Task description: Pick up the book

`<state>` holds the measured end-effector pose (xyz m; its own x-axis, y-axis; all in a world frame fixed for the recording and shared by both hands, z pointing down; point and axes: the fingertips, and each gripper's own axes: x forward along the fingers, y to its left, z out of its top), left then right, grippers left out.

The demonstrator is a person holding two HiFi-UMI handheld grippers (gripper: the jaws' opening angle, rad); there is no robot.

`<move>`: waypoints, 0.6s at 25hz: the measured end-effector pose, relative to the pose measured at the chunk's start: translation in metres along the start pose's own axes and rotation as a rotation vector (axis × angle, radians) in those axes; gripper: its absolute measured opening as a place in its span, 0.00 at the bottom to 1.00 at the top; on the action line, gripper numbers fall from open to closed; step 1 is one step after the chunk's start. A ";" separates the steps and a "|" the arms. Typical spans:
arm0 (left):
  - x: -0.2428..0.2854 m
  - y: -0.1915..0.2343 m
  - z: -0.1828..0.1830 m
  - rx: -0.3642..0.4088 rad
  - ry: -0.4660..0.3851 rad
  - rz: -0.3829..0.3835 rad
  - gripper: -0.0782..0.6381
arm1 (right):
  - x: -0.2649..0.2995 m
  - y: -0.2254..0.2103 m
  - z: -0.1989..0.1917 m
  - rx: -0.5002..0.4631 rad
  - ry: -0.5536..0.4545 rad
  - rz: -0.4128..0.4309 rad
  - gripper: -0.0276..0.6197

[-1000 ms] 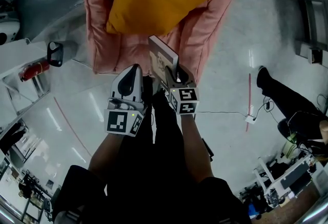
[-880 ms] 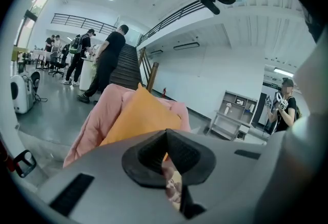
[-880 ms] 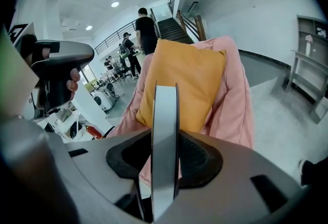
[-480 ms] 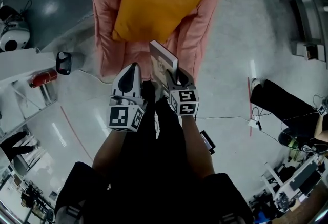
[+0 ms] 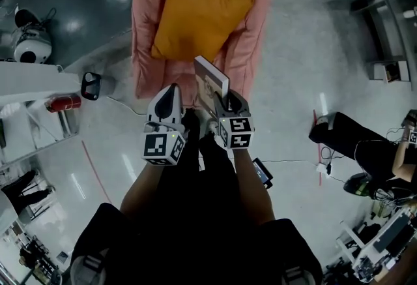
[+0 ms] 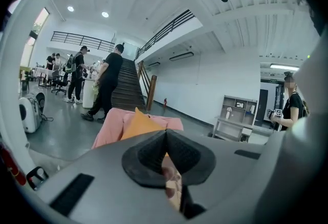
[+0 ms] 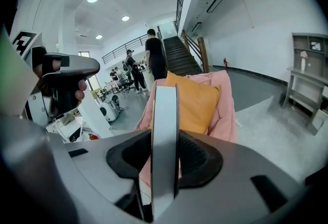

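A pink armchair [image 5: 144,36] fills the upper centre of the head view, with an orange cushion [image 5: 199,13] on its seat. Just below the cushion, at mid-frame, the book [image 5: 210,78] stands on edge above the floor. The right gripper [image 5: 225,100] clamps its lower end. Just left of it, the left gripper [image 5: 171,91] has its jaws pressed together on nothing.

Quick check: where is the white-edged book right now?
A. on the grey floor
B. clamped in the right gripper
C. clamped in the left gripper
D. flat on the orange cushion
B: the white-edged book stands edge-on between the right gripper's pads, with the orange cushion beyond it.
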<state>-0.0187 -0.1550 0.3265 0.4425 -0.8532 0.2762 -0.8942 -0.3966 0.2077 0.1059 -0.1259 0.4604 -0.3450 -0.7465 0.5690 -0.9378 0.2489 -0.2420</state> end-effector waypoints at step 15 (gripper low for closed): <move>-0.072 -0.026 0.025 0.004 -0.088 0.036 0.12 | -0.075 0.034 0.023 -0.057 -0.116 0.031 0.28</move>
<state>-0.0286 -0.0921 0.2774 0.4025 -0.8933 0.2001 -0.9098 -0.3661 0.1956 0.1005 -0.0759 0.3915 -0.3706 -0.8035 0.4660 -0.9284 0.3056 -0.2113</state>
